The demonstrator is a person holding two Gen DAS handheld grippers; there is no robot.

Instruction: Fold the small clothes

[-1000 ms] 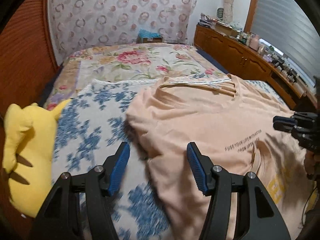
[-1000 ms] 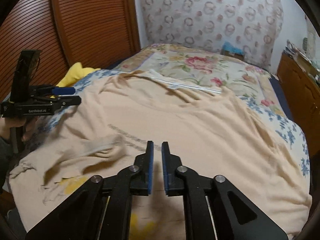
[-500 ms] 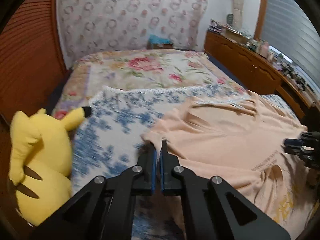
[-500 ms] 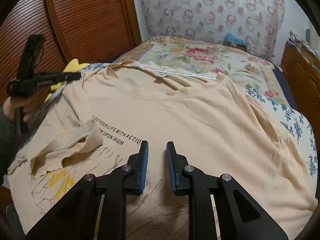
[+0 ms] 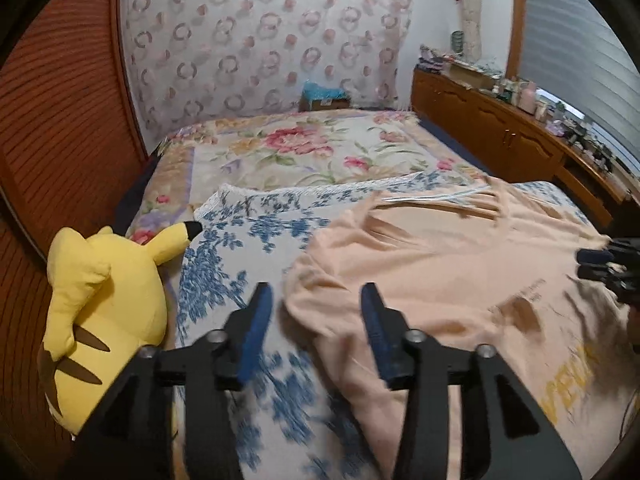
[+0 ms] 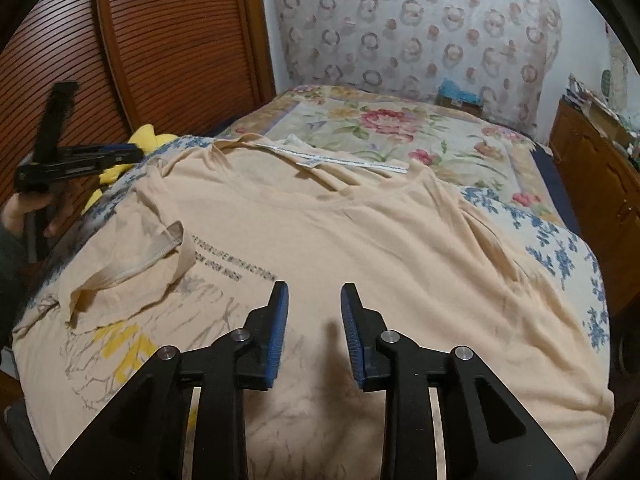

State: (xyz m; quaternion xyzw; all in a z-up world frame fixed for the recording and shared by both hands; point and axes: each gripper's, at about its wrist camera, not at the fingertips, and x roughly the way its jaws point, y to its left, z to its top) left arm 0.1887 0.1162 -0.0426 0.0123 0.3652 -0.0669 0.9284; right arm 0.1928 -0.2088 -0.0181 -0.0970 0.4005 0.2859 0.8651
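Bedroom: peach T-shirt spread on bed, blue-floral cloth beneath.
Left tongs and right tongs both opening, holding nothing; yellow plush beside louvered wood wall.

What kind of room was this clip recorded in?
Most likely a home bedroom: a bed with a floral quilt, a wooden dresser crowded with small items, and a yellow plush toy lying beside the bed.

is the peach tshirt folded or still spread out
Mostly spread: the t-shirt lies flat across the bed, printed front up, with only one sleeve flipped inward over the chest.
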